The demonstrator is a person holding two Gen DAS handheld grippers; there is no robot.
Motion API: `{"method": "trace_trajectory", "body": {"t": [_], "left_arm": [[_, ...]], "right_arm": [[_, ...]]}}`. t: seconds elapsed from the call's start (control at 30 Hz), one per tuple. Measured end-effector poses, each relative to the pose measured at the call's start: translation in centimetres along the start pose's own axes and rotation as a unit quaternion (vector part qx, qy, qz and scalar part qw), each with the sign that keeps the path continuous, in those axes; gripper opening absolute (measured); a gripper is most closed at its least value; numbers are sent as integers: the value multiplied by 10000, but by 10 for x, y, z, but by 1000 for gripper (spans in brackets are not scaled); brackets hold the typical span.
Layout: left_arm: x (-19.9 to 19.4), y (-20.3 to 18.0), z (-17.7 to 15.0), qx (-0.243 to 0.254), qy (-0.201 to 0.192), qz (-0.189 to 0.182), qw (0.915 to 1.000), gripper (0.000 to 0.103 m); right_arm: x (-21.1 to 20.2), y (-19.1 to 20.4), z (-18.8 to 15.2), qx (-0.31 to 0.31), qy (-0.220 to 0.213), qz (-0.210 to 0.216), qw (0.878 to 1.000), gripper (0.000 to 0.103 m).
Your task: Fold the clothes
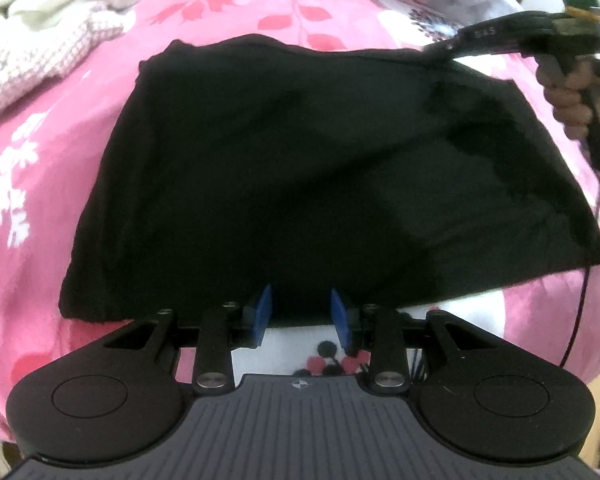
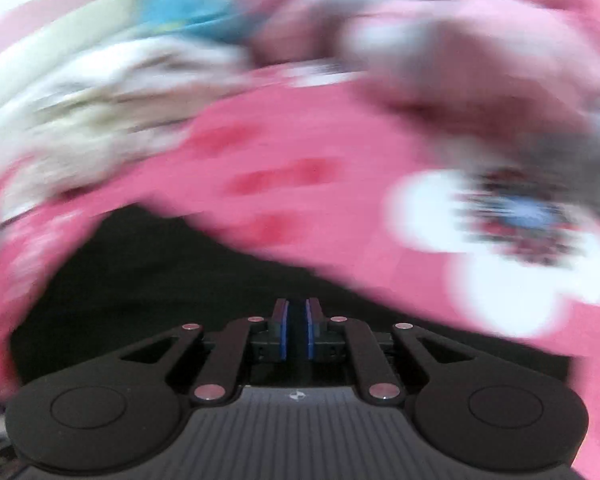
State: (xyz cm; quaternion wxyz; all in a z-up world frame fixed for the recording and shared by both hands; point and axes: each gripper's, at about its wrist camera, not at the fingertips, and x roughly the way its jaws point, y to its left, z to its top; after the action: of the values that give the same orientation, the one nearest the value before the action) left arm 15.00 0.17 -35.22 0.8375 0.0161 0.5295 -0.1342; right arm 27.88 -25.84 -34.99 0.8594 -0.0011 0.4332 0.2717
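Left wrist view alone gives me whole black garment (image 1: 300, 168) flat on pink bedspread (image 1: 60, 208), right gripper (image 1: 440, 49) pinching its far corner. Left gripper (image 1: 300, 312) parted, empty, at near hem. Right view blurred.

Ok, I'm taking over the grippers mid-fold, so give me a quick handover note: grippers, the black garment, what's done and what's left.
Left gripper: jaws apart, at the near edge of the black garment, pinching nothing.
Right gripper: shut at the garment's far right corner, apparently pinching it.
The garment lies spread, partly folded, on the pink bedspread; unfolded clothes are piled far left.
Left: finish this fold, then the pile.
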Motion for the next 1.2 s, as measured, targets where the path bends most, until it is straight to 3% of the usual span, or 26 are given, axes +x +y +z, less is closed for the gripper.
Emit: {"method": "trace_trajectory", "body": {"t": [0.07,0.13,0.17,0.23,0.3,0.37,0.4,0.47,0.57,0.63,0.67,0.73,0.8,0.87,1.0,1.03,1.13,1.2], "left_arm": [[1,0,-1,-31,-36,-13,10000,33],[1,-1,-4,14,-89,-11,10000,34],[1,-2,-5,57,-115,-12,9999,34],[0,-1,-7,143,-153,-45,9998,34],[-1,0,-9,204,-181,-91,9996,34],[-2,4,-11,169,-210,-178,9995,35],[-2,6,-11,143,-226,-228,9994,35],[-2,10,-12,104,-251,-307,9992,35],[-2,12,-14,61,-280,-371,9989,35],[-2,14,-15,47,-298,-400,9987,35],[-2,14,-17,49,-308,-411,9987,35],[-2,15,-19,65,-313,-438,9985,35],[-2,17,-19,71,-288,-494,9983,35],[-2,21,-19,14,-265,-576,9980,35],[-2,25,-20,-59,-275,-701,9971,35],[-2,25,-21,-53,-287,-715,9970,35],[-2,25,-23,-7,-329,-741,9967,35],[-3,24,-25,83,-336,-750,9966,35]], "right_arm": [[13,29,2,-552,159,722,9957,9],[43,51,6,-1008,348,984,9894,8],[56,57,7,-1111,393,827,9896,8],[75,45,14,-909,251,11,9955,6],[71,14,35,36,-204,-602,9980,8],[53,7,46,185,-522,-692,9961,8],[47,12,51,-2,-509,-528,9973,9],[46,35,47,-489,-159,237,9984,9],[66,78,35,-1352,501,1373,9800,8],[92,90,37,-1525,572,1274,9784,8],[109,87,41,-1354,527,1028,9840,6],[121,66,52,-443,245,808,9954,6],[110,59,63,290,-158,612,9976,8],[96,67,63,111,-252,754,9968,9],[107,92,58,-602,670,1825,9791,8],[117,98,59,-764,798,1870,9761,8],[153,107,71,-539,450,1558,9853,7],[164,97,83,86,170,1235,9922,7]]}}
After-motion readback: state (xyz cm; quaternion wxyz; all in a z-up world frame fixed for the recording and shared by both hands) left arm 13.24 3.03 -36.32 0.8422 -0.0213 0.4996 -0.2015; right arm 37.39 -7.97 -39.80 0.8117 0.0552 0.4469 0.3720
